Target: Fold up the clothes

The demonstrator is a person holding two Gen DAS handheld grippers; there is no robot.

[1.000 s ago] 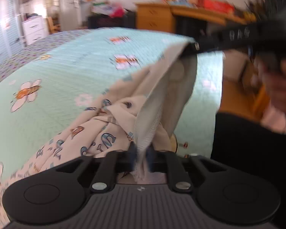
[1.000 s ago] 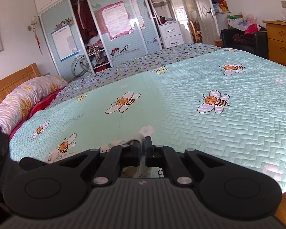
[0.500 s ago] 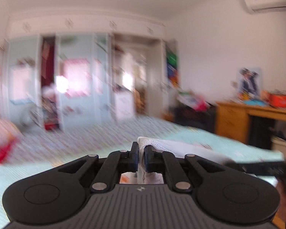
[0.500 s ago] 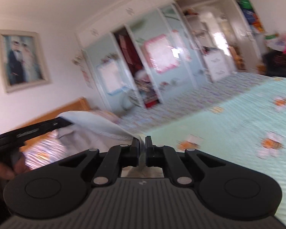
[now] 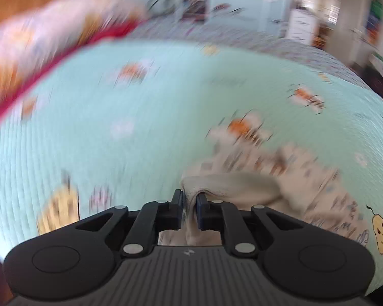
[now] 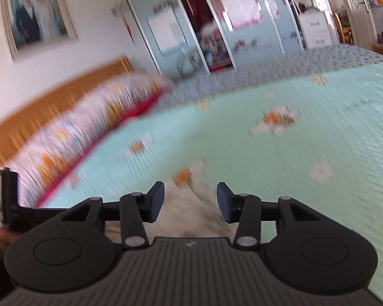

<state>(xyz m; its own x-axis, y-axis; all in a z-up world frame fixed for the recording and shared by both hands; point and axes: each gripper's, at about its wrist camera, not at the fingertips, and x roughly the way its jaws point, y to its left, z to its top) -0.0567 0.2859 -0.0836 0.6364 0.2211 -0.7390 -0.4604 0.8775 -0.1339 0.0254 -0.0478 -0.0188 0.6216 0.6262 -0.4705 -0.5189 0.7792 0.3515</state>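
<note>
Left gripper (image 5: 190, 199): pinches a soft fold of the cream cloth (image 5: 229, 186) between its two black pads. Starts to open its jaws just now, with the fold still squeezed in the small gap. Points down at the bed.

Cream cloth: lies on the green bedspread (image 5: 115, 102), near the bottom of the left wrist view and to the right of the gripper. Spreads out to the right in a crumpled heap. Shows little drawings all over, among them a yellow pear with a face (image 5: 381, 232). Looks blurry in most places, so hard to tell what kind of clothing. Also shows in the right wrist view, low down, in a pale blurry strip.

Right gripper (image 6: 190, 196): lets go. Opens its jaws wide right now, with blue pads well apart. Hangs just over the pale strip of cloth, which sits in the gap but touches neither pad.

Green bedspread: covers the bed, with bees and white flowers on it.

Behind the bed in the right wrist view: a flowery pillow (image 6: 76, 132) along a wooden headboard (image 6: 63, 94), a framed picture (image 6: 38, 17) up on the wall, and a big blue wardrobe (image 6: 242, 25) with one door open.

At the far left edge of the same view: a black tool handle, standing up beside the pillow.
</note>
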